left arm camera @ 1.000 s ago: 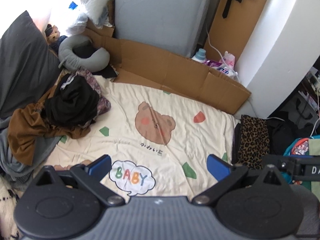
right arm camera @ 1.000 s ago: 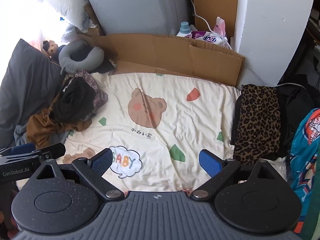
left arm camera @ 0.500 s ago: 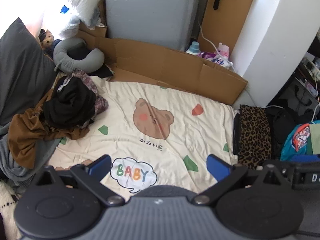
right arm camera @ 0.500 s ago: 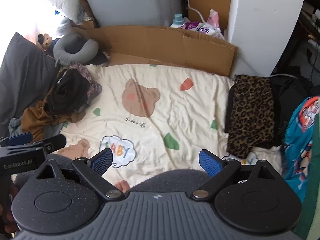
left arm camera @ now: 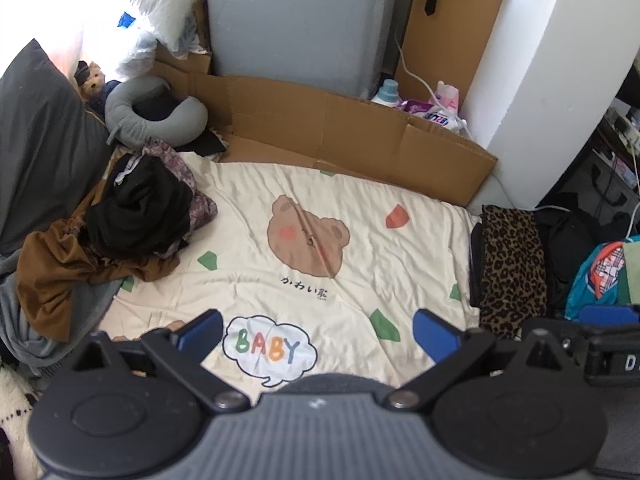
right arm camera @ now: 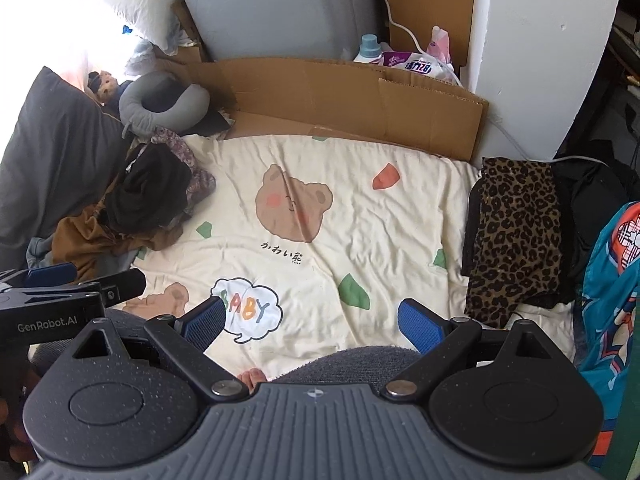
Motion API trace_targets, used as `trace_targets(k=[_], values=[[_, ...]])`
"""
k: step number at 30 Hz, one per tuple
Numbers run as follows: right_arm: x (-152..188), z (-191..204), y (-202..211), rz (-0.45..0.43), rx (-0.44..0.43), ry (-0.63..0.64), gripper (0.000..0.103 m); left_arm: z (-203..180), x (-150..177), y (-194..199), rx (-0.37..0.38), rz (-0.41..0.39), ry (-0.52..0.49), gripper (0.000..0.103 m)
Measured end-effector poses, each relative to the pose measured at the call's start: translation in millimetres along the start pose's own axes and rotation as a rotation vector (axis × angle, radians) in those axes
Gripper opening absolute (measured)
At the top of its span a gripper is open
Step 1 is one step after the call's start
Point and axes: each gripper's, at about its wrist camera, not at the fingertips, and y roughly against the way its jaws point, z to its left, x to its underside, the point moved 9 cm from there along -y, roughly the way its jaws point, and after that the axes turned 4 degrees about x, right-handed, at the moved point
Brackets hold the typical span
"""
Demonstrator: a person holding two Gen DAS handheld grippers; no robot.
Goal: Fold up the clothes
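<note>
A heap of unfolded clothes, black (left arm camera: 140, 208) on top of brown (left arm camera: 52, 268), lies at the left of a cream bear-print blanket (left arm camera: 320, 240); the right wrist view shows the heap (right arm camera: 148, 196) too. A folded leopard-print garment (left arm camera: 512, 264) lies at the blanket's right edge and appears in the right wrist view (right arm camera: 516, 232). My left gripper (left arm camera: 318, 336) is open and empty above the blanket's near edge. My right gripper (right arm camera: 310, 322) is open and empty beside it.
A cardboard sheet (left arm camera: 352, 136) lines the far side. A grey neck pillow (left arm camera: 152, 112) and a dark pillow (left arm camera: 36, 152) lie at the left. A teal bag (right arm camera: 608, 280) and black items (right arm camera: 596, 188) sit at the right. A grey-clad knee (right arm camera: 348, 364) is below.
Both grippers have pulled back and up from the blanket, so more of the room and the knee show. Both stay open and empty.
</note>
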Motion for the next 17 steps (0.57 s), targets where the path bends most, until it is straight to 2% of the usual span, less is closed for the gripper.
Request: trace_targets(k=[17], values=[[-2.2, 7.9, -4.9, -0.018, 0.022, 0.027, 0.097, -3.8, -2.8, -7.1, -0.009, 0.018, -0.045, 0.101]])
